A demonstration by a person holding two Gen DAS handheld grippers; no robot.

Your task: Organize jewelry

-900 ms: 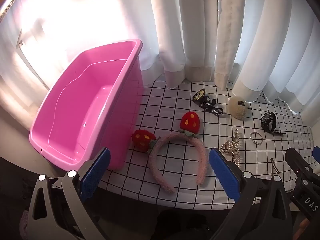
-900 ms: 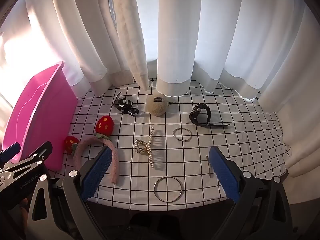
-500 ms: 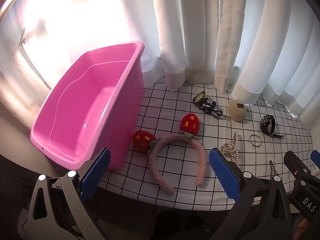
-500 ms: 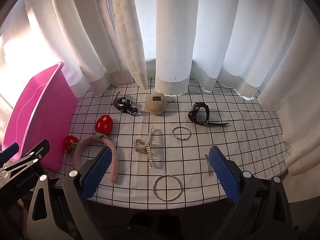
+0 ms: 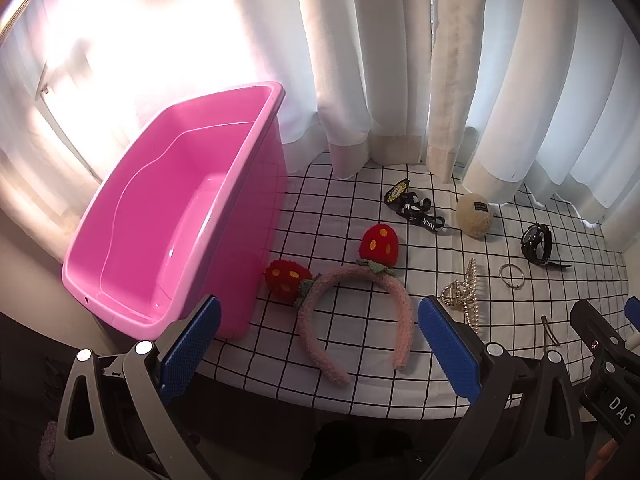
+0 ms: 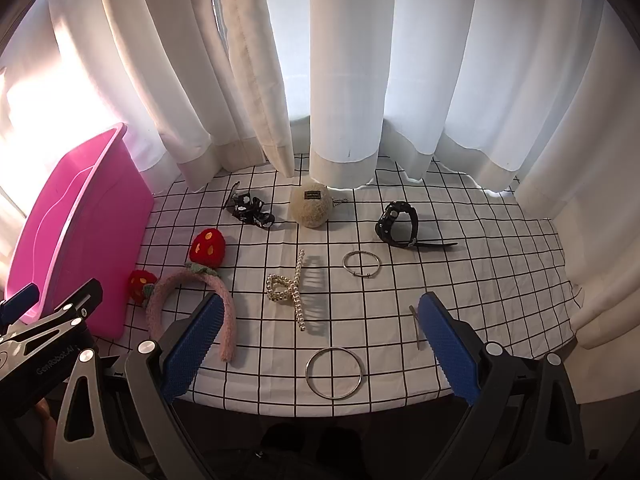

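From my feed, the table [image 6: 480, 280] has a white cloth with a black grid on it. Pink tub [image 5: 168, 232] sits at the left end. Just beside it lies a fuzzy pink headband [image 5: 356, 316] with two red strawberries. Further back there's a black ribbon clip [image 6: 250, 210], a beige pompom [image 6: 312, 210] and a black watch [image 6: 398, 224]. Mid-table: a pearl claw clip [image 6: 290, 292] and a thin bangle [image 6: 361, 265]. Near the front edge, a bigger ring bangle [image 6: 334, 373] and a small hairpin [image 6: 416, 326].
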